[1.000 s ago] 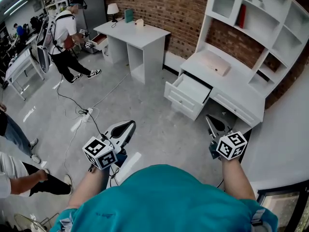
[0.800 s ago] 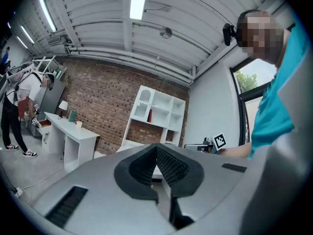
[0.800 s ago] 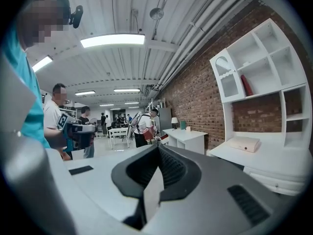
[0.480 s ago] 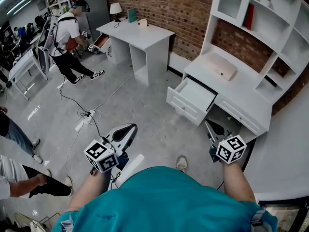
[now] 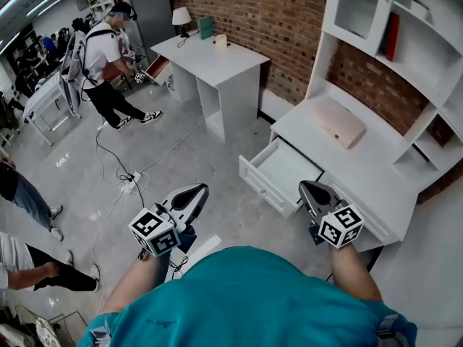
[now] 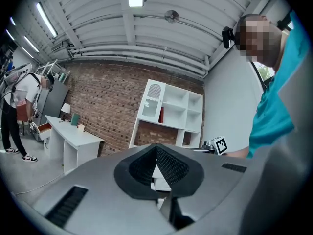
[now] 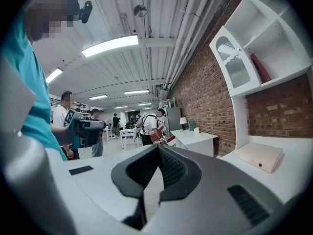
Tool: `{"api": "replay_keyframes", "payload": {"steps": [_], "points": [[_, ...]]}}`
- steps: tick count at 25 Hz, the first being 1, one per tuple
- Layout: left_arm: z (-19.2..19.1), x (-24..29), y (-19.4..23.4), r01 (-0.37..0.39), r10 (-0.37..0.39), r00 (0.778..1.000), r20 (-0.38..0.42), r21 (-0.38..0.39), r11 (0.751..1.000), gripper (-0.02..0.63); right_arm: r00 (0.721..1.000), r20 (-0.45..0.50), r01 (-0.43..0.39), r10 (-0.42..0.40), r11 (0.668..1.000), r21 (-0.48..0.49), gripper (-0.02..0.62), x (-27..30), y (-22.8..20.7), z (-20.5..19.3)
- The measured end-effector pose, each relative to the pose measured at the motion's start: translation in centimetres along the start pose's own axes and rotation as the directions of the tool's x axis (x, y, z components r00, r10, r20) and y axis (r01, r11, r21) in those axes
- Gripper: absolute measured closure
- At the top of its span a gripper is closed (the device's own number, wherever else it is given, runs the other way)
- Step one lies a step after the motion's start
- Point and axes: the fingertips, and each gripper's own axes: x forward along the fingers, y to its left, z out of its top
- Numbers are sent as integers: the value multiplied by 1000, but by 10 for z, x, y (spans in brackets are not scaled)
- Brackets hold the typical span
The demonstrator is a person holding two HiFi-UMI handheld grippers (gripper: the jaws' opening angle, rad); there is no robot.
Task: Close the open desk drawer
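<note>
**A:** Item one, the thing to be shut?

**B:** Drawer [image 5: 278, 173], white. It is at the centre of the head view, drawn well out of the desk [image 5: 376, 183] toward the lower left. The inside looks bare.

**A:** Item two, the tools?

**B:** Right gripper [image 5: 309, 188], jaws together with nothing between them. It is just right of the drawer's near corner and not yet on it. Left gripper [image 5: 197, 189], also closed and empty, is lower centre-left over the open floor, well apart from the drawer.

**A:** Why are they held that way?

**B:** My reading is that closed jaws make a blunt pusher, since a drawer front needs a shove, not a grasp. The right one is the nearer, so it looks the likelier to push. The left seems merely carried.

**A:** Item three, the surroundings?

**B:** A flat pale box [image 5: 338, 121] on the desktop, right of centre. White shelves [image 5: 416, 63] above it, upper right, hold a red book [image 5: 391, 36]. A second desk [image 5: 224, 58] with a lamp [image 5: 181, 14] stands at top centre, and a person [image 5: 108, 56] at upper left. A cable with a power strip [image 5: 130, 181] lies on the floor, left of centre.

**A:** Any obstructions?

**B:** None seen in the drawer's track. The cable lies off to the left, away from the approach.
</note>
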Motion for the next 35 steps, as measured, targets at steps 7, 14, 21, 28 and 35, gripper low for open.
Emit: {"api": "replay_keyframes", "payload": {"steps": [7, 14, 21, 28, 35], "points": [[1, 108, 3, 9, -9, 1000, -2, -4, 1000, 600, 1000, -8, -28, 28, 999, -17, 574, 5, -84, 9], [-12, 164, 8, 46, -47, 996, -73, -12, 999, 598, 1000, -15, -14, 14, 1000, -4, 574, 14, -121, -2], [-24, 191, 32, 157, -160, 981, -112, -34, 987, 600, 997, -42, 65, -65, 998, 12, 574, 27, -119, -25], [-30, 215, 82, 328, -333, 932, -144, -57, 943, 600, 970, -46, 240, -239, 970, 33, 574, 58, -120, -38], [-34, 211, 143, 435, -433, 868, -242, -49, 899, 600, 905, -72, 421, -419, 907, 15, 574, 105, -112, -51]]}}
